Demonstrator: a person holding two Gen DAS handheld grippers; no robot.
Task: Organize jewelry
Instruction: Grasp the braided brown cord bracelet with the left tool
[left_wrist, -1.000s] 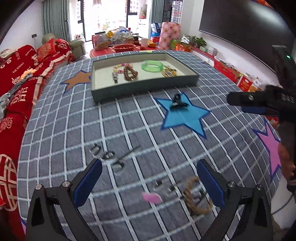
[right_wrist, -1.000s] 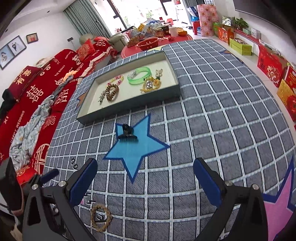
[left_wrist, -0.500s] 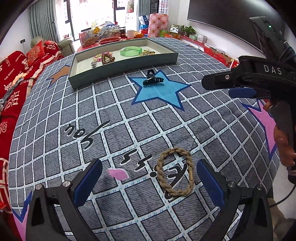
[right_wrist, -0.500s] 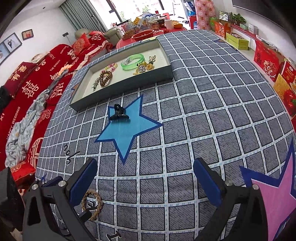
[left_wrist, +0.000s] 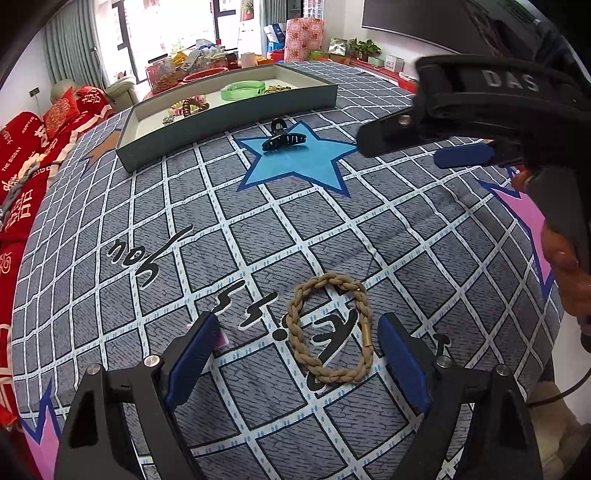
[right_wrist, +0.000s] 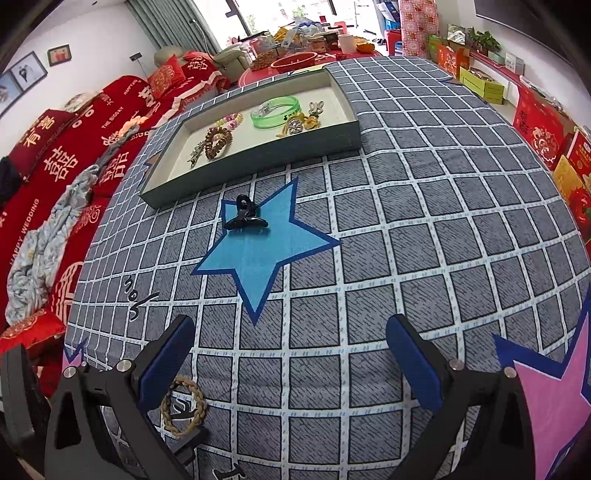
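Observation:
A tan braided bracelet (left_wrist: 330, 328) lies on the checked tablecloth between the fingers of my open left gripper (left_wrist: 295, 354), nearer the right finger. It also shows in the right wrist view (right_wrist: 184, 406), behind the left finger. A black hair claw (left_wrist: 282, 138) sits on the blue star (left_wrist: 299, 162); it also shows in the right wrist view (right_wrist: 243, 216). A grey tray (right_wrist: 258, 158) at the far side holds a green bangle (right_wrist: 275, 110), beaded bracelets and charms. My right gripper (right_wrist: 291, 365) is open and empty above the cloth.
The right gripper's body (left_wrist: 491, 122) fills the right of the left wrist view. A small pink piece (left_wrist: 221, 338) lies by the left finger. A red sofa (right_wrist: 55, 166) stands left of the table. Red boxes (right_wrist: 546, 129) stand on the floor to the right.
My left gripper has moved forward and down, so the braided bracelet now lies between its fingers. The right gripper has moved a little toward the blue star.

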